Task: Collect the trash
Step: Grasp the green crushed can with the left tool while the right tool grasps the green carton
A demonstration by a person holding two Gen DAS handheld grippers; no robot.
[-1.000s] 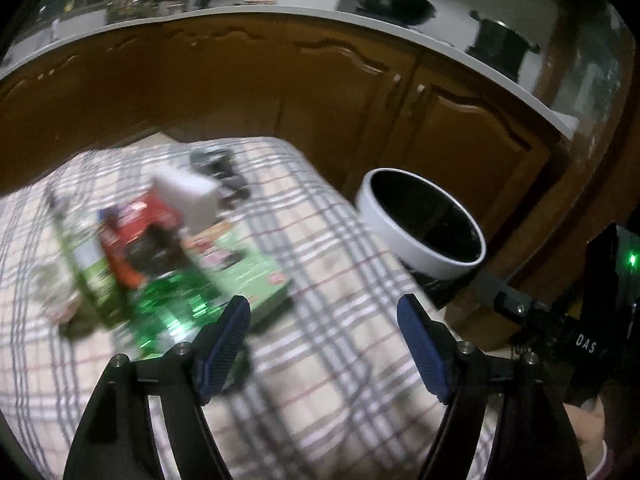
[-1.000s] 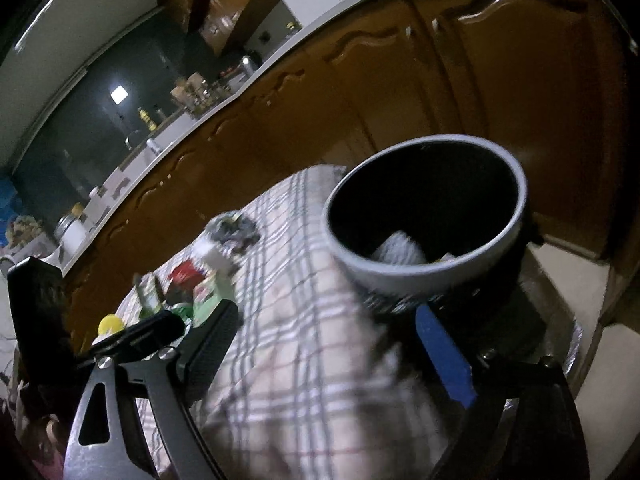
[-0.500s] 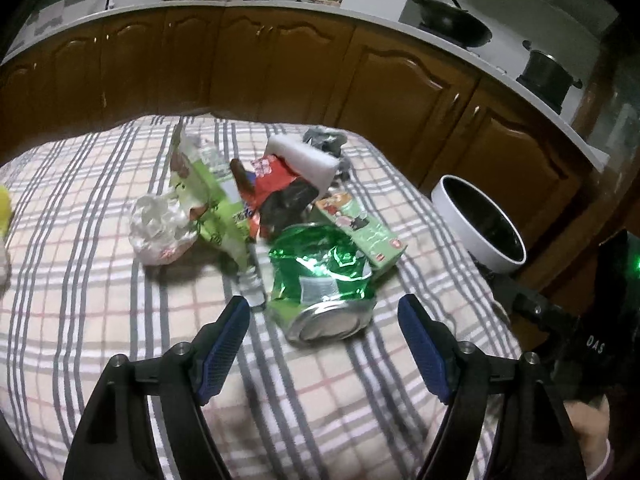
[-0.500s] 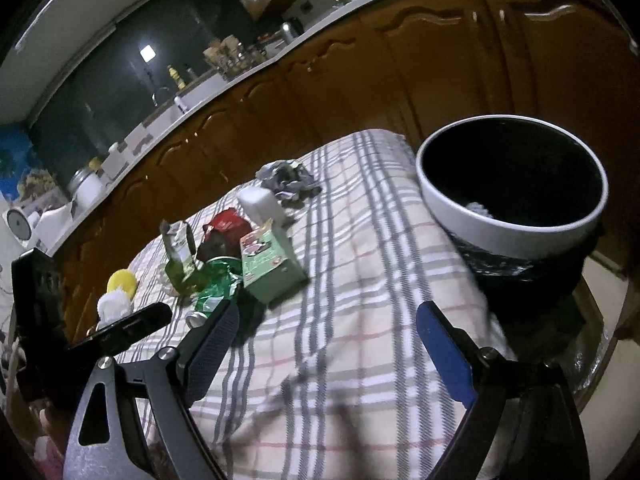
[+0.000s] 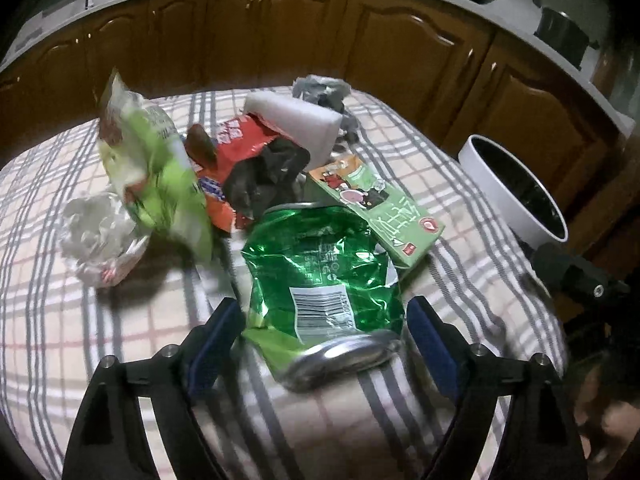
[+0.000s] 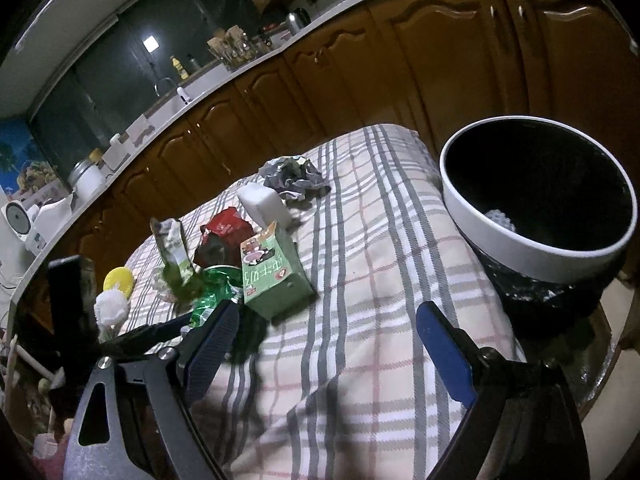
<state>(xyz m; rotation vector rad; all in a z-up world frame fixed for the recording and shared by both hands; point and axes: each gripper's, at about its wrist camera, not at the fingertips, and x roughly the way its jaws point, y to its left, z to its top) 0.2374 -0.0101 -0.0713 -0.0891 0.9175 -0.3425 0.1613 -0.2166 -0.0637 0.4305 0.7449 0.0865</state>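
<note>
Since the earlier frame, my left gripper has advanced toward the trash pile, so the crushed green aluminium can now lies between its blue-padded fingers. The jaws stand wide open; the can fills most of the gap, and I cannot tell whether either pad touches it. The can lies on its side on the grey-and-red plaid tablecloth, its silver end toward me.

Just behind the can, a light green cardboard carton lies flat. To the left are a green snack wrapper, a red foil wrapper and a crumpled clear plastic film.

My right gripper hovers above the tablecloth, jaws wide open and holding nothing. The white-rimmed black trash bin stands beside the table edge, to the right.
</note>
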